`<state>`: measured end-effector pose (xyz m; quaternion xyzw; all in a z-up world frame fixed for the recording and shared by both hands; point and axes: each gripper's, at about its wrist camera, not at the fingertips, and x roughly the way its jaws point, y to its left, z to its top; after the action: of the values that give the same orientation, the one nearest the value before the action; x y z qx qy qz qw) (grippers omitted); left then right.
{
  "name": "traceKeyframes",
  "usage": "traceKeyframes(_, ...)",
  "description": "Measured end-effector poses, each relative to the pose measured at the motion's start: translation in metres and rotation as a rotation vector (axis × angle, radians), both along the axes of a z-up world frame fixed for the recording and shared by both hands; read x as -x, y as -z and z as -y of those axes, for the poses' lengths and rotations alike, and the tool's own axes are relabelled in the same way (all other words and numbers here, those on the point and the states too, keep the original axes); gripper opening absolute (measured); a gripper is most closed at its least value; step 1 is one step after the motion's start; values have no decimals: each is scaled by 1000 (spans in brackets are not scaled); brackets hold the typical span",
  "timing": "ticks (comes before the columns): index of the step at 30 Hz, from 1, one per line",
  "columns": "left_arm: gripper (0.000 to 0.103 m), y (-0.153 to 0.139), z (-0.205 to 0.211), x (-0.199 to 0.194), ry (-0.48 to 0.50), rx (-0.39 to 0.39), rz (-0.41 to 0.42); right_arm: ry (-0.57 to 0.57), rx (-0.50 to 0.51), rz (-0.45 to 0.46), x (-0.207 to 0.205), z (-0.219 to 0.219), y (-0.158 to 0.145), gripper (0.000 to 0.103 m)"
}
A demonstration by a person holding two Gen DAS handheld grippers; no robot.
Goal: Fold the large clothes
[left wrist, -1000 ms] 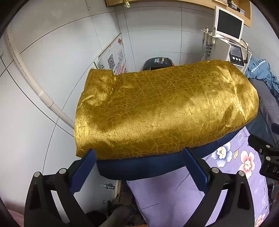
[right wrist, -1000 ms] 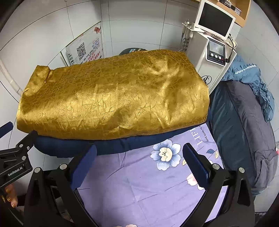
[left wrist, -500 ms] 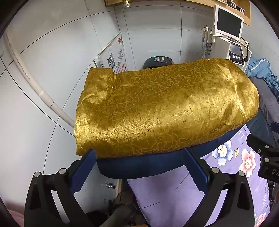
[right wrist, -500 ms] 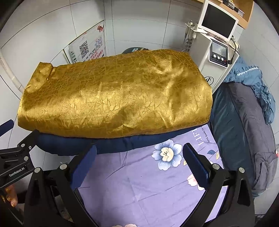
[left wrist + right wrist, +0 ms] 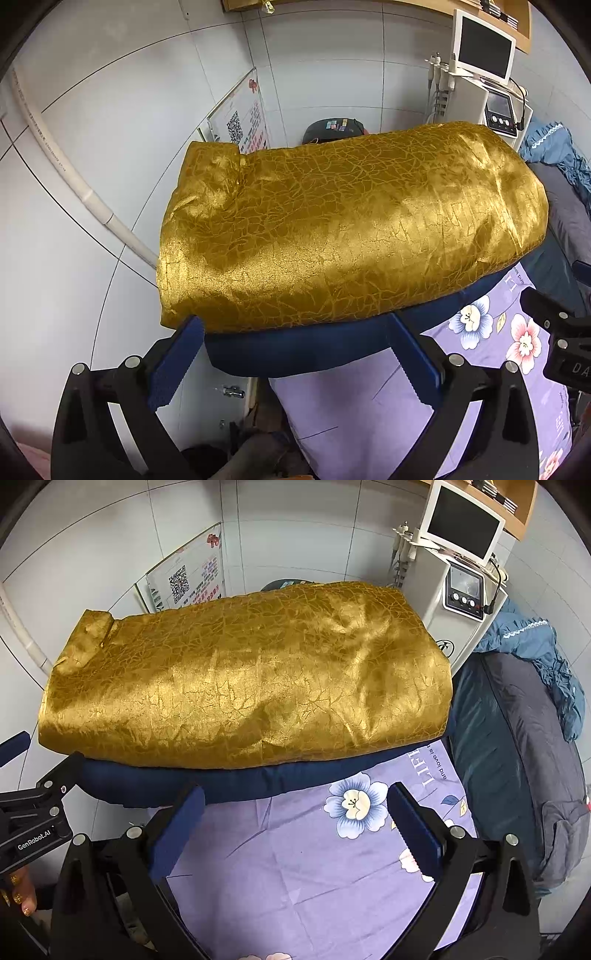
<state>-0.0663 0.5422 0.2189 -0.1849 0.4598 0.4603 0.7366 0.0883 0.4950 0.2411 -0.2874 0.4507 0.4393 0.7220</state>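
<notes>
While gold garment (image 5: 351, 236) lies folded, L claw (image 5: 295, 354) & R claw (image 5: 295, 827) gape wide, empty.

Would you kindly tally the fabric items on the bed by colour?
Gold: 1, garment
Navy: 1, layer beneath
Purple floral: 1, sheet
Grey: 1, quilt
Blue: 1, bedding
Total: 5

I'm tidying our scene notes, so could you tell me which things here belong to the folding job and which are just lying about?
Job: gold garment, navy garment beneath it, left gripper, right gripper.

Lying about: grey-and-teal bedding, white machine, QR poster.
</notes>
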Motion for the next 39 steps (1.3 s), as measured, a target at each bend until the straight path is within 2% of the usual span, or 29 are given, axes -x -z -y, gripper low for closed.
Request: traceKeyframes(39, 97, -2, 4, 0, 7, -14, -9, -5, -6, -2, 3, 2, 1, 98)
